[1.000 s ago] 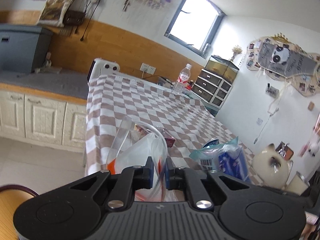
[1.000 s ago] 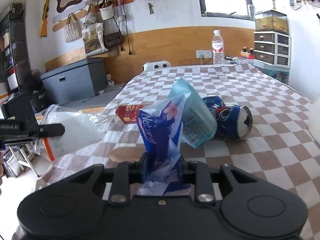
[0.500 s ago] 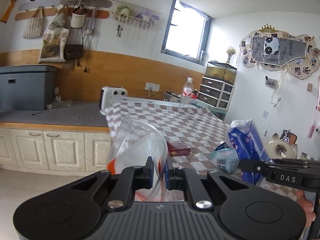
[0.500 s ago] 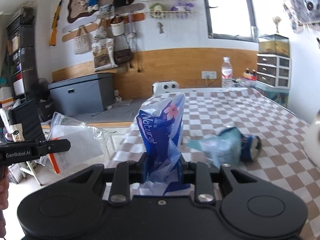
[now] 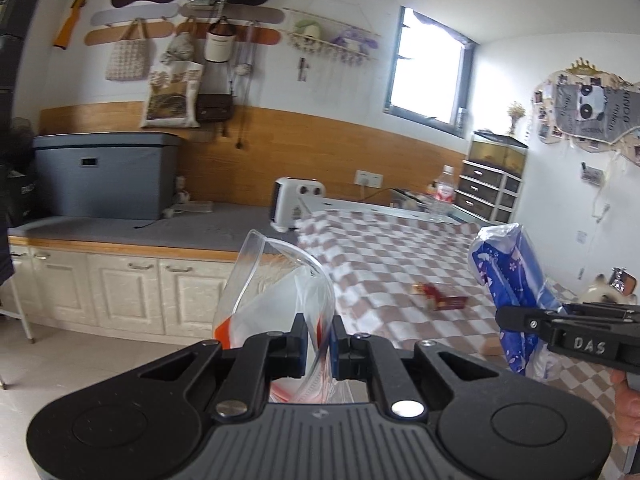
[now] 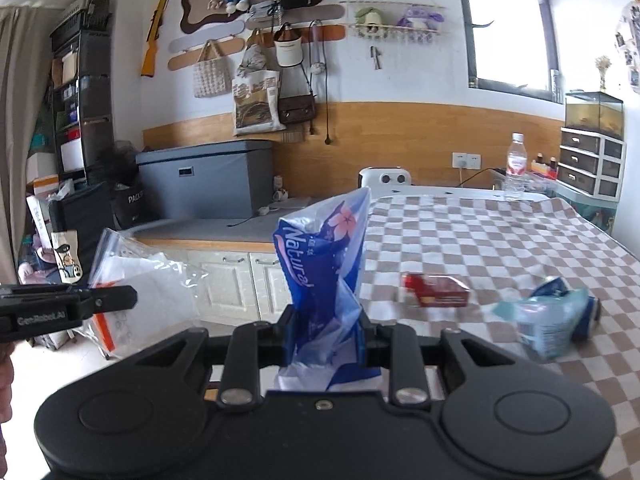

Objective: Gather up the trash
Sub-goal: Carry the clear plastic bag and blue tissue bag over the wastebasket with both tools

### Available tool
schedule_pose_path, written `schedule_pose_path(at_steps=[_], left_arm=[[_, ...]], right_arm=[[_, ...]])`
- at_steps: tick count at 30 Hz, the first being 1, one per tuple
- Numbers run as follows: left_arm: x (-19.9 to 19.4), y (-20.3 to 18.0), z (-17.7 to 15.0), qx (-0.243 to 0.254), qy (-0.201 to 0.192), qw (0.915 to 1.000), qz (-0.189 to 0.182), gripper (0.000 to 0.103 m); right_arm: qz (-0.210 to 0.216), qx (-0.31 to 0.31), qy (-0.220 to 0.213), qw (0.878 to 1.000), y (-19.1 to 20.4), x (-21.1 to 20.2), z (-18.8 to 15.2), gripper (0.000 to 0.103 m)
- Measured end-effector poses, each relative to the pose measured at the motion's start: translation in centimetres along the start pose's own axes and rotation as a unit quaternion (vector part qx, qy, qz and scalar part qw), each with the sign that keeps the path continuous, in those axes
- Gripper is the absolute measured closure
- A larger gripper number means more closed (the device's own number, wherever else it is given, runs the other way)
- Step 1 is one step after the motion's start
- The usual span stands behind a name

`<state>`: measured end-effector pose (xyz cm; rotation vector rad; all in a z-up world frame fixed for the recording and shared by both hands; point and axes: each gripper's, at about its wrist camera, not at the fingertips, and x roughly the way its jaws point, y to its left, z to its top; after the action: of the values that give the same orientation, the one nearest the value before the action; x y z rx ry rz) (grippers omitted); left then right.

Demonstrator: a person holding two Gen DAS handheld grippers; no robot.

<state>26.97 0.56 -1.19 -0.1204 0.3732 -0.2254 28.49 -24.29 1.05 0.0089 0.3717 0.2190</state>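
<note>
My left gripper (image 5: 319, 336) is shut on the rim of a clear zip bag (image 5: 276, 280) with a red strip; the bag's mouth gapes upward, off the table's left side. That bag (image 6: 140, 292) and the left gripper (image 6: 120, 300) also show at the left of the right wrist view. My right gripper (image 6: 323, 332) is shut on a crumpled blue "Natural" wrapper (image 6: 324, 256), held upright in the air; the wrapper (image 5: 508, 284) hangs to the right of the bag's mouth. A red packet (image 6: 438, 290), a teal wrapper (image 6: 548, 320) and a blue can (image 6: 588, 312) lie on the checked tablecloth (image 6: 500, 240).
A water bottle (image 6: 516, 164) and a white heater (image 6: 386, 178) stand at the table's far end. White cabinets (image 5: 120, 284) with a grey box (image 5: 104, 176) run along the left wall. Drawers and a fish tank (image 6: 592, 148) sit at the far right. A person's hand (image 5: 626, 412) holds the right gripper.
Both grippers have lifted and pulled back from the table, bag and blue wrapper still gripped. The wrapper now sits closer to the bag's mouth. The teal wrapper and can stay on the cloth.
</note>
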Motion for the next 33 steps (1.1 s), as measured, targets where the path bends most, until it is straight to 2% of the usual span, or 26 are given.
schedule_pose_path(at_steps=[6,13,24,33], left_arm=[[-0.4,3.4,-0.2,0.000,0.008,0.9994,0.032,0.092],[0.7,7.0,-0.7,-0.007,0.028,0.9981,0.054,0.092],[4.9,11.6,-1.7,-0.028,0.085,0.9945,0.053,0.092],[9.1,14.3,-3.9,-0.045,0.144,0.9873,0.050,0.092]], right_arm=[[0.015,-0.036,0.024,0.999,4.4,2.6,-0.3,0.074],[0.037,-0.036,0.054,0.997,7.5,6.3,-0.9,0.074],[0.062,-0.035,0.116,0.991,11.2,12.8,-1.9,0.074],[0.081,-0.027,0.185,0.979,13.0,18.7,-4.0,0.075]])
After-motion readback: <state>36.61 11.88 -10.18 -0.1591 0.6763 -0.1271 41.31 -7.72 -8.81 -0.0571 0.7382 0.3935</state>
